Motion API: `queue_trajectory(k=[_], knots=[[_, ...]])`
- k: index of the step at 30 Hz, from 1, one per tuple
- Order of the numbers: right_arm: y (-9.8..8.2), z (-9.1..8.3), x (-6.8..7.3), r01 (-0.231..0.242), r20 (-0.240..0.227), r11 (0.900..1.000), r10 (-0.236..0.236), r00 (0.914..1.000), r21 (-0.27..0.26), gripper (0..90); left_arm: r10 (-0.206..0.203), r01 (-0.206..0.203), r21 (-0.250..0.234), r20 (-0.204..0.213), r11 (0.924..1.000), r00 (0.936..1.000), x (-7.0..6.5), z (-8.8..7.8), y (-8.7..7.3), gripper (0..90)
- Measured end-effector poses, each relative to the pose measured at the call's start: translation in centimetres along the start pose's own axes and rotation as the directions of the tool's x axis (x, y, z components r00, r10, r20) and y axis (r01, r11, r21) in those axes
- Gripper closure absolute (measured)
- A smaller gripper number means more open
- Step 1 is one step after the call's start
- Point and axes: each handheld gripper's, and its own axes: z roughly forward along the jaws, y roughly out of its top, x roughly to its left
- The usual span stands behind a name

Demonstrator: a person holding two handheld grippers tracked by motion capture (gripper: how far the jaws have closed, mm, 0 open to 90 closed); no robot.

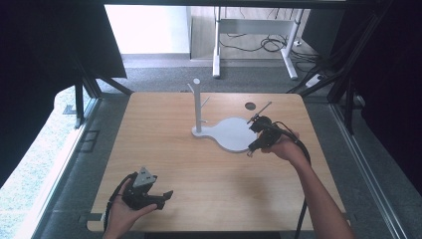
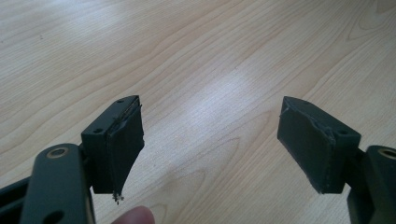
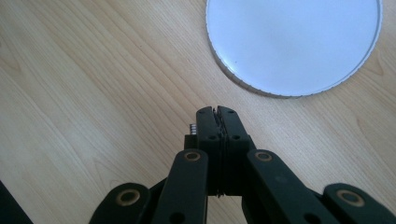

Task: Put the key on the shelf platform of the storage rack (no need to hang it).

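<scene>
A white stand has an upright post with short pegs (image 1: 197, 105) and a flat round base (image 1: 233, 134), and it sits on the far middle of the wooden table (image 1: 189, 164). My right gripper (image 1: 253, 148) is at the base's right edge, held in a hand. In the right gripper view its jaws (image 3: 217, 112) are shut with nothing visible between them, just short of the round white base (image 3: 294, 42). My left gripper (image 1: 164, 199) rests in a hand near the table's front left. Its jaws (image 2: 210, 144) stand wide open over bare wood.
A small dark round hole (image 1: 250, 105) lies in the tabletop behind the base. A thin rod (image 1: 261, 110) slants up from the right gripper's body. Black frame legs and cables stand on the floor beyond the table's far and side edges.
</scene>
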Motion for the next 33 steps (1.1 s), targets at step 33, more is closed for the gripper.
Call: queue_trajectory(k=[33], knots=[[2.7,0.8,-0.9,-0.01,0.008,1.0,0.01,0.9999,0.005,89.6,-0.004,0.004,-0.005,-0.005,1.0,1.0,0.2,-0.2,0.0,22.9]])
